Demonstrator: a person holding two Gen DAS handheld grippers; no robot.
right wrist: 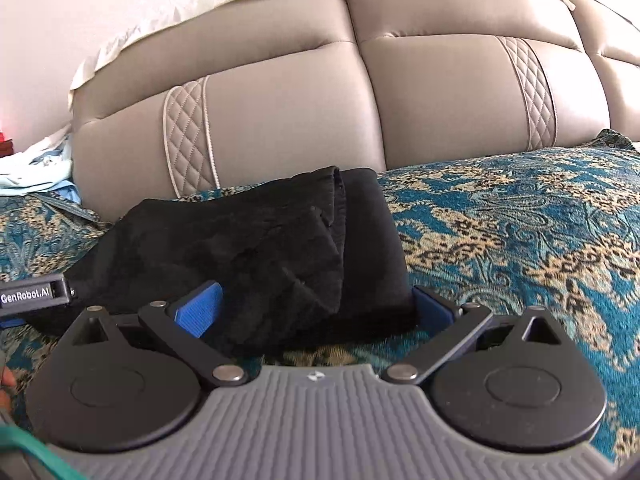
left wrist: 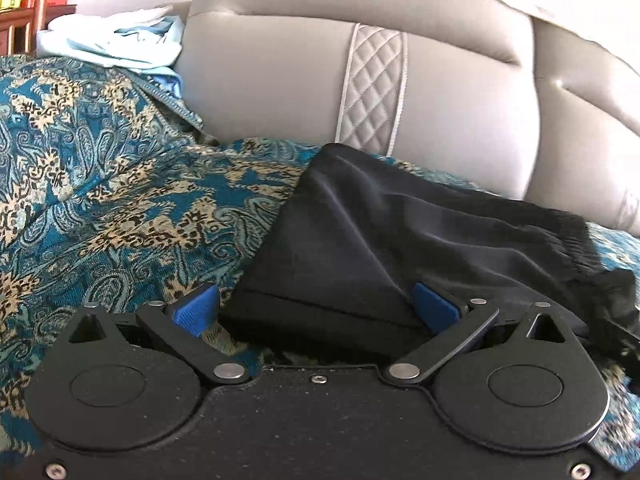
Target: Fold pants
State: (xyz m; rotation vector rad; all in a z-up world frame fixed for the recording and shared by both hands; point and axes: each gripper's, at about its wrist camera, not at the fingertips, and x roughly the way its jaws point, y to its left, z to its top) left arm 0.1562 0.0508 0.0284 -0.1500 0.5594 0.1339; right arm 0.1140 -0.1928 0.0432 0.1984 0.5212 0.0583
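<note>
While both claws gape wide, left claw [left wrist: 316,308], right claw [right wrist: 316,308], black pants [right wrist: 248,248] folds indistinct.

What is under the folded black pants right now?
The black pants lie on the teal and gold patterned bedspread, which shows all around them. The part directly beneath is covered, so nothing else can be confirmed.

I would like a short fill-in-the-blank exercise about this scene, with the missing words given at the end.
1. The pants are ____ in colour.
2. The folded pants lie on a patterned bedspread whose main colour is ____.
3. Both the left gripper and the right gripper have their fingers ____, with pants fabric between them.
4. The pads on the gripper fingers are ____.

Missing words: black; teal; open; blue
</note>
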